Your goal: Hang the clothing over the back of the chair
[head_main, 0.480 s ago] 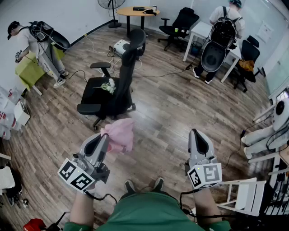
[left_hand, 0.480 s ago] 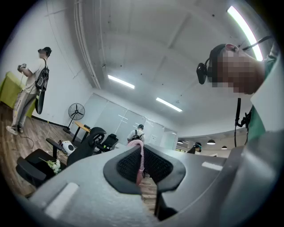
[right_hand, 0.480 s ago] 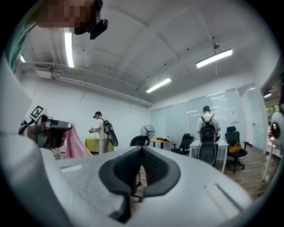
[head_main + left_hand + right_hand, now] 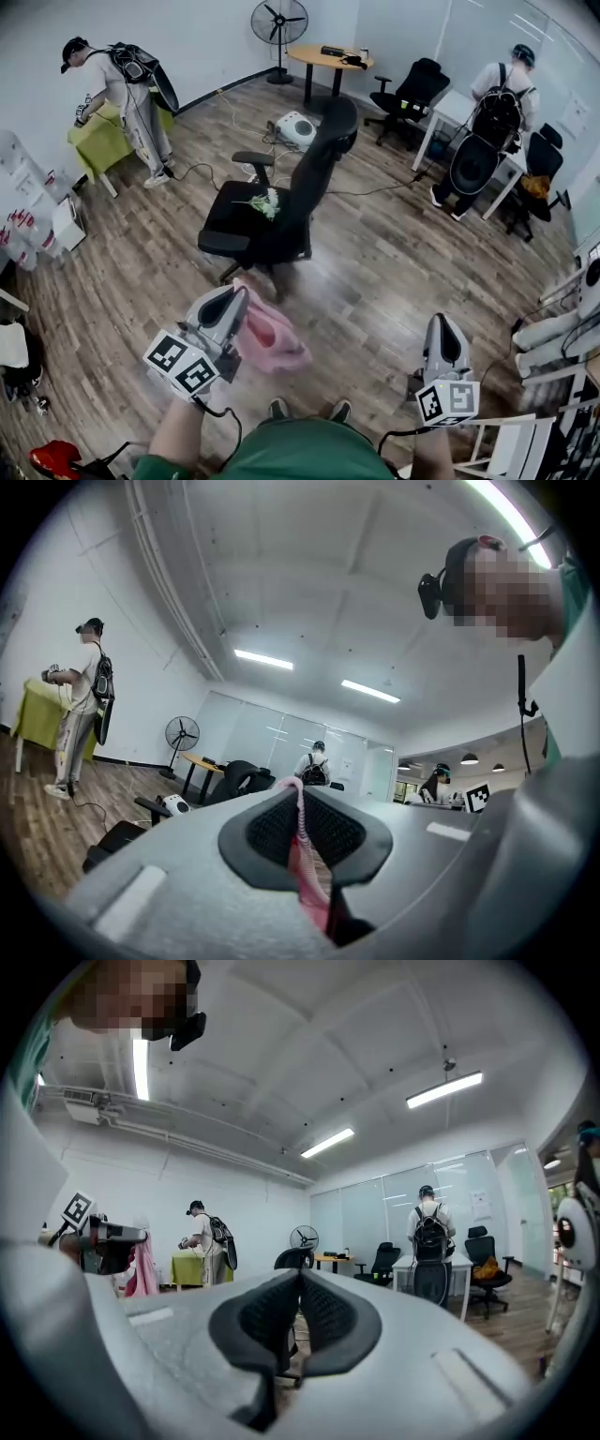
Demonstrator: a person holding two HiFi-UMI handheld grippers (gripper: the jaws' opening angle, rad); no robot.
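Observation:
A pink garment (image 4: 270, 338) hangs from my left gripper (image 4: 236, 302), which is shut on it at the lower left of the head view. In the left gripper view the pink cloth (image 4: 302, 855) is pinched between the closed black pads. A black office chair (image 4: 286, 202) stands ahead of me on the wood floor, its tall backrest (image 4: 323, 155) turned toward my right, with a small white flower sprig on its seat. My right gripper (image 4: 446, 334) is at the lower right, shut with nothing between its pads, level and apart from the chair. The chair (image 4: 289, 1265) shows just above its closed pads.
A person in white works at a green table (image 4: 105, 134) at far left. Another person with a backpack (image 4: 495, 117) stands at a white desk at the right. A fan (image 4: 279, 21), a round wooden table (image 4: 328, 58), a white device (image 4: 298, 127) and cables lie beyond the chair.
The chair now sits closer and more to the right in the head view. The pink garment has swung lower beside my left gripper. My right gripper appears lower in the frame.

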